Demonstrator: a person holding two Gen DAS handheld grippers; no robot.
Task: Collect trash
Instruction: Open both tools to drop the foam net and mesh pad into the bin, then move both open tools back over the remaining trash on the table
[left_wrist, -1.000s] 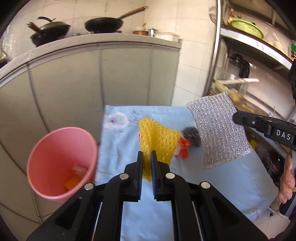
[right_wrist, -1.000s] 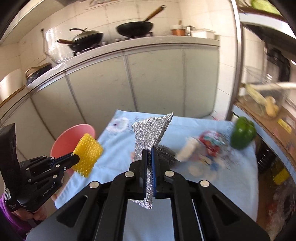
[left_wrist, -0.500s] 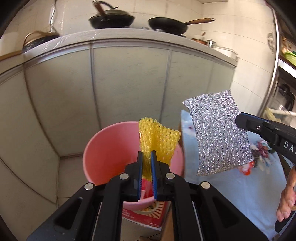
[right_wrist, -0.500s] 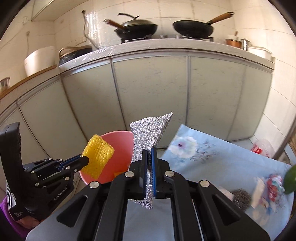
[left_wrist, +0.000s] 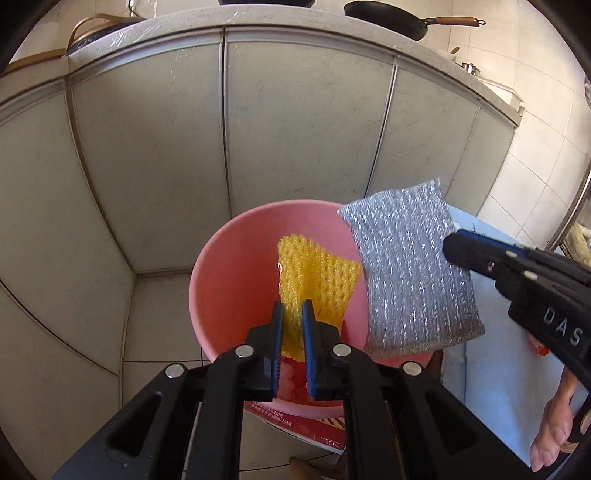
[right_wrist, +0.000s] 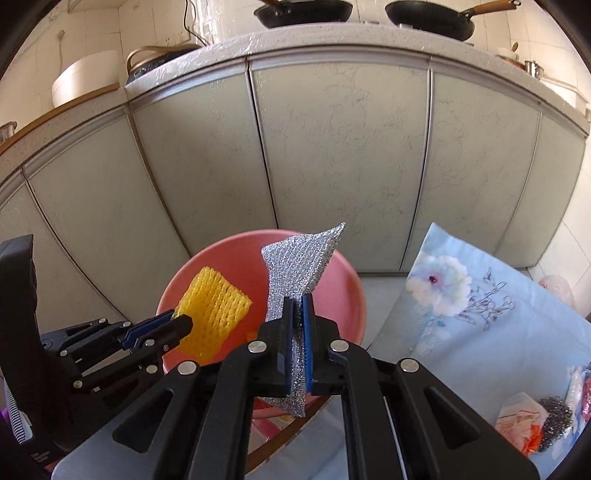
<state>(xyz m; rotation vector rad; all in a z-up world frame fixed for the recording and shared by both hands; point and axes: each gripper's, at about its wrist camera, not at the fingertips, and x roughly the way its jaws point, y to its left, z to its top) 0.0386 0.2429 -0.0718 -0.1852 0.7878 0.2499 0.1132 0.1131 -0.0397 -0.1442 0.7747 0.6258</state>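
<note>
My left gripper (left_wrist: 292, 308) is shut on a yellow foam net (left_wrist: 314, 280) and holds it over the mouth of the pink bucket (left_wrist: 229, 273). My right gripper (right_wrist: 297, 303) is shut on a silver mesh scouring pad (right_wrist: 299, 266) and holds it above the bucket's (right_wrist: 343, 280) right rim. In the left wrist view the pad (left_wrist: 410, 269) hangs to the right of the net. In the right wrist view the net (right_wrist: 214, 310) and left gripper (right_wrist: 183, 319) sit to the left of the pad.
The bucket stands on a red box (left_wrist: 314, 421) on the floor in front of grey cabinet doors (left_wrist: 295, 129). A table with a blue floral cloth (right_wrist: 480, 314) lies to the right, with a steel wool ball (right_wrist: 552, 410) and wrappers (right_wrist: 517, 421) on it.
Both grippers have swung left from above the table to above the pink bucket, each holding its item. The bucket now sits centred under the net.
</note>
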